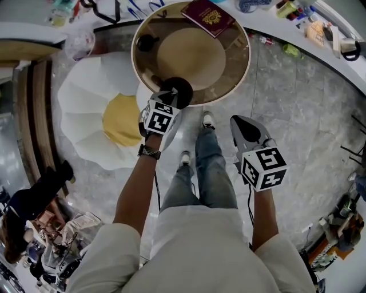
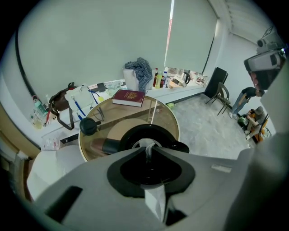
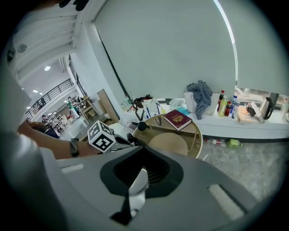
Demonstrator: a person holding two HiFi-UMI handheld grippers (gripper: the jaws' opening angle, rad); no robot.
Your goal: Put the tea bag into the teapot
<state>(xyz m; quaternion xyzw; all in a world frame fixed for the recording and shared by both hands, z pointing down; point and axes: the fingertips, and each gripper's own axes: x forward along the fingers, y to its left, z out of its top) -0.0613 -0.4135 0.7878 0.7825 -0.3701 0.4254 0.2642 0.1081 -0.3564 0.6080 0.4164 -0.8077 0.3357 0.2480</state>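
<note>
A black teapot [image 1: 178, 90] stands without its lid near the front edge of the round glass table [image 1: 240, 74]. My left gripper [image 1: 170, 98] hangs right over its open mouth. In the left gripper view the jaws of the left gripper [image 2: 148, 151] are shut on a white tea bag [image 2: 146, 145], which hangs in the mouth of the teapot [image 2: 132, 136]. My right gripper [image 1: 239, 121] is off the table to the right, over the floor. In its own view the right gripper [image 3: 141, 148] is shut with nothing between the jaws.
The black teapot lid [image 1: 147, 41] lies at the table's left side, and a red book [image 1: 209, 16] at its far edge. A tan round stool [image 1: 191, 57] shows under the glass. A white and yellow cushion [image 1: 97, 109] lies on the floor to the left.
</note>
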